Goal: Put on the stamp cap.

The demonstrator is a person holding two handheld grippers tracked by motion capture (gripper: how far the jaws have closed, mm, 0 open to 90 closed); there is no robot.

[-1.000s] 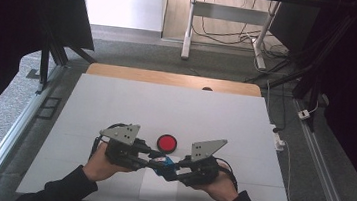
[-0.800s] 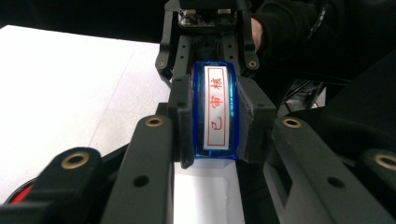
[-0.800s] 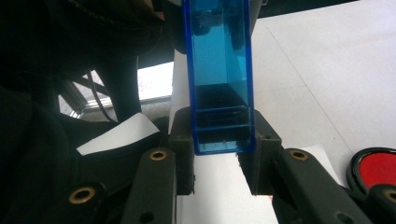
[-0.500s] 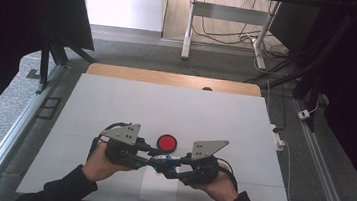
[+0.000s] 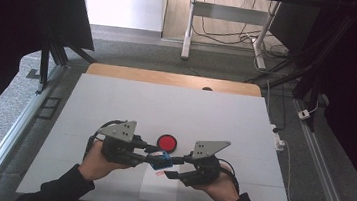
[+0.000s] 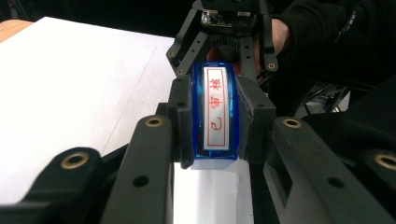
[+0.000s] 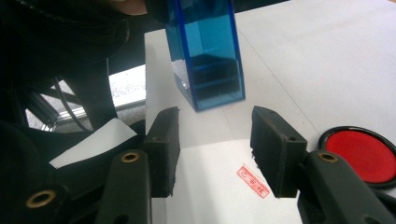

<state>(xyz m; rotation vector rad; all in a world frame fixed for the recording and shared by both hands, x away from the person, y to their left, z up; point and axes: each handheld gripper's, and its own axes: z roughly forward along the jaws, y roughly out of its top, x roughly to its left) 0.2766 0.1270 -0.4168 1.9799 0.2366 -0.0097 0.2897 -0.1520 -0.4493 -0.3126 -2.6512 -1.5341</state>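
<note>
The left tool (image 6: 210,116) pinches a blue stamp (image 6: 215,112) between its pads, holding it off the counter (image 5: 116,104) above a sheet of paper (image 5: 157,191). The right tool (image 7: 215,144) faces it, its jaws having just been opening and now spread, with nothing between them; the stamp hangs just beyond its tips. A red imprint (image 7: 252,181) lies on the paper between those jaws, and a red ink pad (image 7: 359,156) sits just beside its right jaw.

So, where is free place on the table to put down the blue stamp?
Free: the white table beyond the red ink pad, and left of the left gripper. Crowded: near edge, where the blue stamp, right gripper and paper sheet meet.
</note>
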